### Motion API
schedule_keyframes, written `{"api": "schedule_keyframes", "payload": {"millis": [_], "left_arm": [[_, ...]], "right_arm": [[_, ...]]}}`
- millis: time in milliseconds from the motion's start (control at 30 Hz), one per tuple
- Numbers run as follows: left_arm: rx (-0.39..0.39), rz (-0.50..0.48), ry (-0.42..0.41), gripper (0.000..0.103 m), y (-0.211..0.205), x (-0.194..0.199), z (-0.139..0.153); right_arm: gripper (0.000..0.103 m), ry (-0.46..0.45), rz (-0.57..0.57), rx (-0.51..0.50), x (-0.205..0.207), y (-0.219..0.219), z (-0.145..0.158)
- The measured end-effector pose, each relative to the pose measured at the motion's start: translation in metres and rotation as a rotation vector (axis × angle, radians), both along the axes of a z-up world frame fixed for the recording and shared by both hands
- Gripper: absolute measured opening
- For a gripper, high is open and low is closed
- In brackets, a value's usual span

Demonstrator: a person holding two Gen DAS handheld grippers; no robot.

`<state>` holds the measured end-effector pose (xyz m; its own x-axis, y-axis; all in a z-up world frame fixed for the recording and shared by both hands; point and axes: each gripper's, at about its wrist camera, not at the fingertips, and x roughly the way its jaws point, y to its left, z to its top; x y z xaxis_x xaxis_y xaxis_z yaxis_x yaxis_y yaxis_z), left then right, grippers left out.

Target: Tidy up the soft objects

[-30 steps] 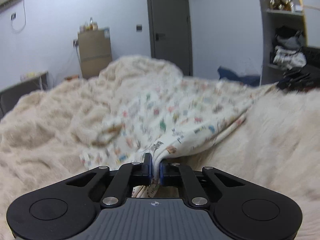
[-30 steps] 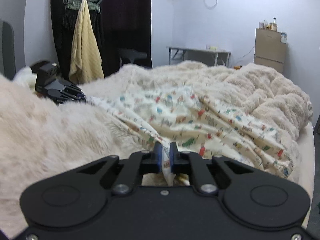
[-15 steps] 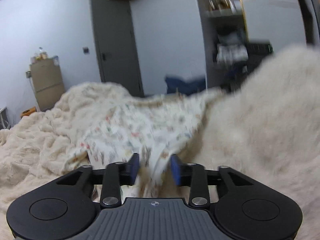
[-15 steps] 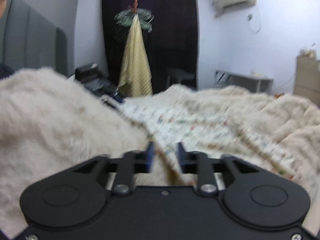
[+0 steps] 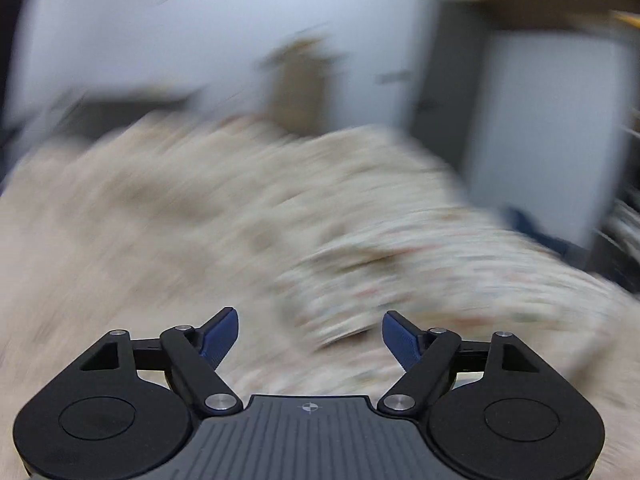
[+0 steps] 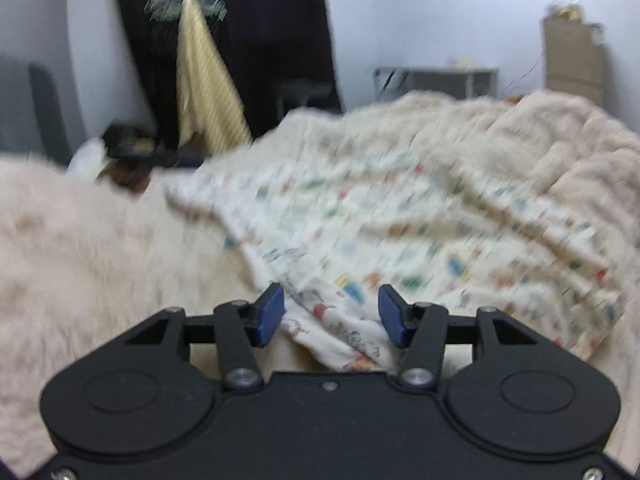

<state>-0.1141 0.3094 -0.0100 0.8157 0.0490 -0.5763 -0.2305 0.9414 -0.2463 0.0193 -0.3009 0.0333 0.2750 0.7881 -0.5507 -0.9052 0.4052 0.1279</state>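
Task thing: a printed cloth (image 6: 400, 232) lies spread and rumpled on the fluffy blanket (image 6: 80, 248) that covers the bed.
Left hand-held gripper (image 5: 310, 336): jaws opening, wide apart, nothing between them; the view is badly blurred, the cloth off to its right.
Right hand-held gripper (image 6: 331, 316): jaws apart, a corner of the cloth lying loose between them, not pinched.
Progress: by my reading the cloth is laid out but not yet folded or put away; creases remain, so most of the tidying looks left.
Around: a yellow towel (image 6: 208, 92) on hangers, a table (image 6: 436, 78), a cardboard box (image 6: 574, 60), dark items (image 6: 132, 146) at the bed's far edge.
In the way: nothing sits on the cloth; the blanket's lumpy folds under it may hinder a neat fold.
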Motion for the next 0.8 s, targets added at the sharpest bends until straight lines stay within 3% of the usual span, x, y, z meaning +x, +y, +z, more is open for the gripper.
{"api": "schedule_keyframes", "payload": {"millis": [100,200,267,800], "left_arm": [[-0.053,0.16,0.133,0.075,0.039,0.004,-0.034],[-0.165,0.234,0.203,0.075,0.066,0.005,-0.075],[-0.172,0.243,0.231,0.075,0.067,0.004,-0.088],[-0.119,0.233,0.246,0.078,0.066,0.018,-0.089]], "right_arm": [[0.051,0.003,0.039,-0.022,-0.004,-0.001,-0.005],[0.051,0.011,0.044,-0.018,-0.011,-0.003,-0.004],[0.052,0.015,0.043,-0.019,-0.011,-0.001,-0.005],[0.055,0.026,0.043,-0.035,-0.009,0.006,-0.01]]}}
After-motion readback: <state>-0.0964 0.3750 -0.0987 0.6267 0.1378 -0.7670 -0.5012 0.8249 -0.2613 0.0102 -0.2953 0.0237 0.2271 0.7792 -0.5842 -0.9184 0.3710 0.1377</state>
